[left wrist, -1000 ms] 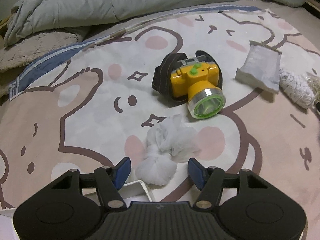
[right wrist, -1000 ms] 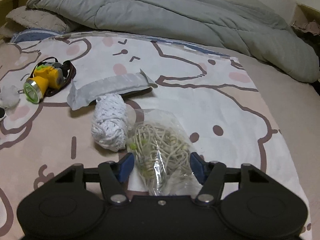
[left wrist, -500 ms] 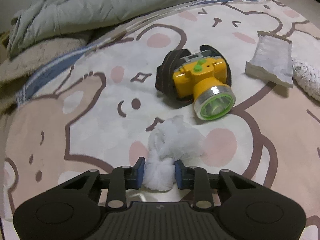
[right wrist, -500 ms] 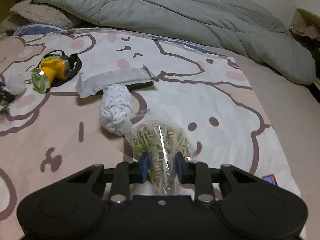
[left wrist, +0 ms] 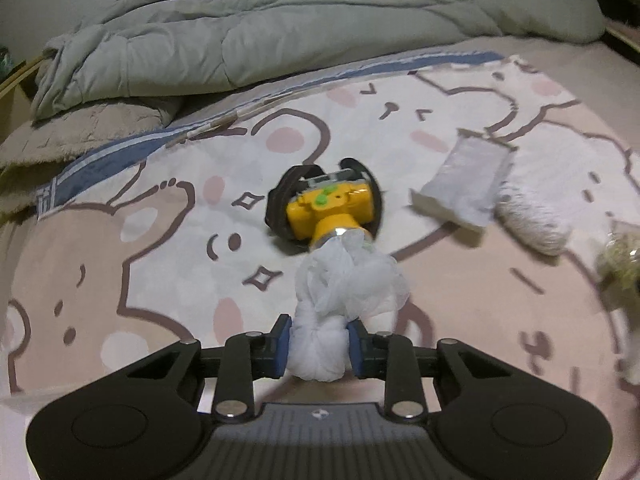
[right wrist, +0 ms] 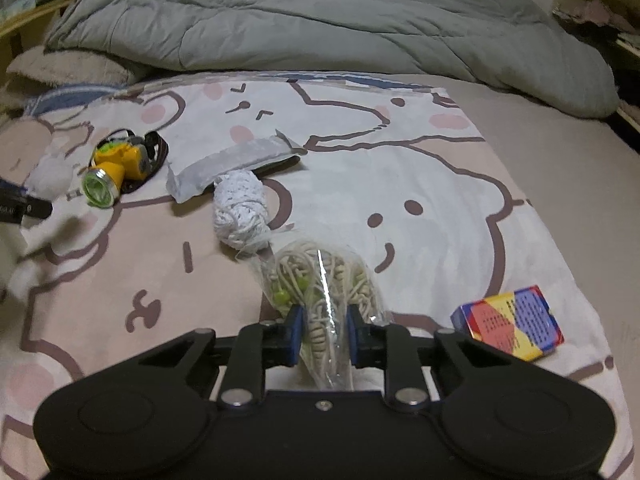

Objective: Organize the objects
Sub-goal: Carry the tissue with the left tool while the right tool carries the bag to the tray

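My left gripper (left wrist: 319, 346) is shut on a knotted white plastic bag (left wrist: 340, 292) and holds it above the bed, in front of a yellow headlamp (left wrist: 328, 210) with a black strap. My right gripper (right wrist: 323, 336) is shut on a clear bag of beige cord with green beads (right wrist: 320, 284), lifted off the sheet. The headlamp (right wrist: 116, 168) also shows at the left of the right wrist view, with the white bag (right wrist: 48, 172) beside it.
A flat grey packet (right wrist: 236, 158) and a white yarn ball (right wrist: 240, 208) lie mid-bed on the cartoon bear sheet (right wrist: 400, 168). A colourful small box (right wrist: 508, 322) sits at the right. A grey duvet (right wrist: 320, 24) is bunched along the back.
Both grippers closed from open, the left on the white bag and the right on the cord bag, then lifted them up and back from the bed.
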The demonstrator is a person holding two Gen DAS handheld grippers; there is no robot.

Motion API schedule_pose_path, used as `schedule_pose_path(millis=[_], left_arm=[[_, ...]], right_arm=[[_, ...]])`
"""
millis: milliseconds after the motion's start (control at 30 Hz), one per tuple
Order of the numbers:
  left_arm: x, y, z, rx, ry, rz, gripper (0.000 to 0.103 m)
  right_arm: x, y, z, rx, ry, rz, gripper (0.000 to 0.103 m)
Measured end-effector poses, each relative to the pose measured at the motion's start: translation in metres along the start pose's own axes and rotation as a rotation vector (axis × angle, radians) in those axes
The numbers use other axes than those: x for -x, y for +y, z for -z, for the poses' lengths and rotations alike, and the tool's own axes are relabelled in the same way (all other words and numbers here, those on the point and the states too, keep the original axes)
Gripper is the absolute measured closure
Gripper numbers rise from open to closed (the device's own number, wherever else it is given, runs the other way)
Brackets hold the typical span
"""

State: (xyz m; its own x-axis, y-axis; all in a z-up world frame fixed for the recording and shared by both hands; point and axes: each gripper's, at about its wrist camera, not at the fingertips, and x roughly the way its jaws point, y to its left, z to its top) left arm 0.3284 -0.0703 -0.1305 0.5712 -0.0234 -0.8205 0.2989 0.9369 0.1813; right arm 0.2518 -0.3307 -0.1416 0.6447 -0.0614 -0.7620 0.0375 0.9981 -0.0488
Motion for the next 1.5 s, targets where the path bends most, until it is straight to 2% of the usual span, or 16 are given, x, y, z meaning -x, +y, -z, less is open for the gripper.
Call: schedule_pose_path(millis=[333,833,1200,1500], left_arm=[[0.051,-0.022,0.042,0.068,-0.012,0.030,0.072],[0.121,-0.024,0.100,0.173,-0.064,0.075,0.072],[0.162,0.001,0.135,0.244,-0.107,0.064,0.072],[0.176,0.040,0.158,0.313,-0.115,0.024,0.072]], right_arm=[[0.041,0.003,0.018,-0.068,-0.033,-0.034,0.081],[0.109,0.024,0.041,-0.124,-0.061,-0.074,0.081],[0.151,0.052,0.053,-0.147,-0.095,-0.128,0.080],[0.165,0.091,0.052,-0.129,-0.107,-0.205,0.080]])
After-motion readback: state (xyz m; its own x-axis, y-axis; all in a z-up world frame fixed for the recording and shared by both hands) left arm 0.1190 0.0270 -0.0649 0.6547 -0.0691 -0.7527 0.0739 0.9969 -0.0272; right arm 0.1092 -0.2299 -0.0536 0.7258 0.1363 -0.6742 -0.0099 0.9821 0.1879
